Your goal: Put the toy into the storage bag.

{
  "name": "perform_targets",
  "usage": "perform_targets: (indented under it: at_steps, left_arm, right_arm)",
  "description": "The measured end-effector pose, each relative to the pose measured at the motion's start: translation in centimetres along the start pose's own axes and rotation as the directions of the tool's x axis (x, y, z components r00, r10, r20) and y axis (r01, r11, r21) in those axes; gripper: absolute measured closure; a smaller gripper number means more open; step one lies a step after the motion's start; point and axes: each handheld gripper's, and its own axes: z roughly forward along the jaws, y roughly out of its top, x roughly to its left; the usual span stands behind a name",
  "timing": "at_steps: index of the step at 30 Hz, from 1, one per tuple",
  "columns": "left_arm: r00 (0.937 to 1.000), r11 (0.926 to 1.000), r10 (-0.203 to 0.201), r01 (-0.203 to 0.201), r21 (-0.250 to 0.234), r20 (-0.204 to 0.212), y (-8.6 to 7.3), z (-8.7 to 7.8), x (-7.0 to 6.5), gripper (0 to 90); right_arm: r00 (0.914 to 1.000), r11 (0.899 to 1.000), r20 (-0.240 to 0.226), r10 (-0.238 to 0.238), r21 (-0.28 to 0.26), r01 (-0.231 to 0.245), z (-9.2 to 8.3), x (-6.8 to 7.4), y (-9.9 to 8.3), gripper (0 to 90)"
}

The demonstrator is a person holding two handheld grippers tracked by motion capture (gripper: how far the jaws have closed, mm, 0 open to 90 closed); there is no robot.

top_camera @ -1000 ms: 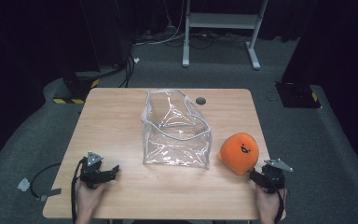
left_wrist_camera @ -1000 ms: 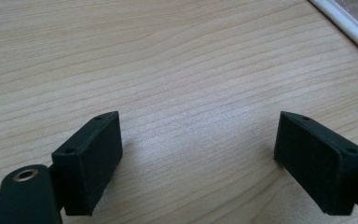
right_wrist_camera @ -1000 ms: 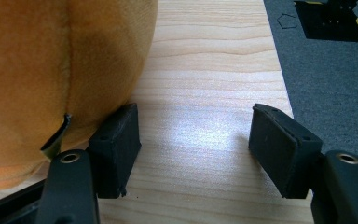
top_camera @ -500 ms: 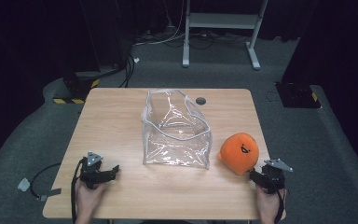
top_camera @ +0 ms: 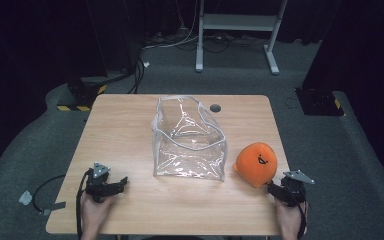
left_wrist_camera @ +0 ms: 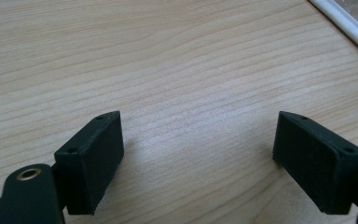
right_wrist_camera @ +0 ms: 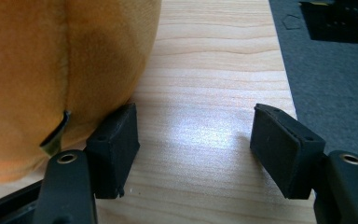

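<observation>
On the wooden table, seen from the high view, an orange plush toy with a small black face mark lies toward the 4 o'clock edge, just beside the lower right corner of a clear plastic bag that stands open-topped near the middle of the tabletop. The right gripper rests at the 5 o'clock corner of the table, held by a hand that comes in from the bottom edge, and its tips point toward 10 o'clock at the plush toy. In the right gripper view the right gripper has its jaws parted about halfway with only bare wood between them; the plush toy bulges in at 10 o'clock and touches the outer side of the left jaw, so nothing is gripped. The left gripper sits at the 7 o'clock corner in the other hand, pointing toward 3 o'clock, well apart from the bag. In the left gripper view the left gripper stands wide open over plain wood grain, holding nothing, and a white-edged strip of the clear plastic bag crosses the 1 o'clock corner. A round dark hole marks the table at 12 o'clock, just behind the bag.
</observation>
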Motion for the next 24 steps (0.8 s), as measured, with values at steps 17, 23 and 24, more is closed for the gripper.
perform_targets:
  at_steps: [17,23,24]
  left_arm:
    - [1.0,1.0,-0.007,0.007,-0.006,-0.004,0.0,0.0,0.0,17.4]
    - [1.0,1.0,-0.007,0.007,-0.006,-0.004,0.0,0.0,0.0,17.6]
    - [1.0,1.0,-0.007,0.007,-0.006,-0.004,0.0,0.0,0.0,17.6]
  right_arm:
    - [0.999,1.0,-0.043,-0.014,-0.007,0.014,0.1,-0.5,0.1,34.8]
    - [0.9986,0.999,-0.052,-0.012,-0.039,0.009,-0.7,-0.6,-0.4,38.7]
    - [0.9985,0.999,-0.052,-0.018,-0.042,0.016,-0.9,-0.5,-0.5,38.6]
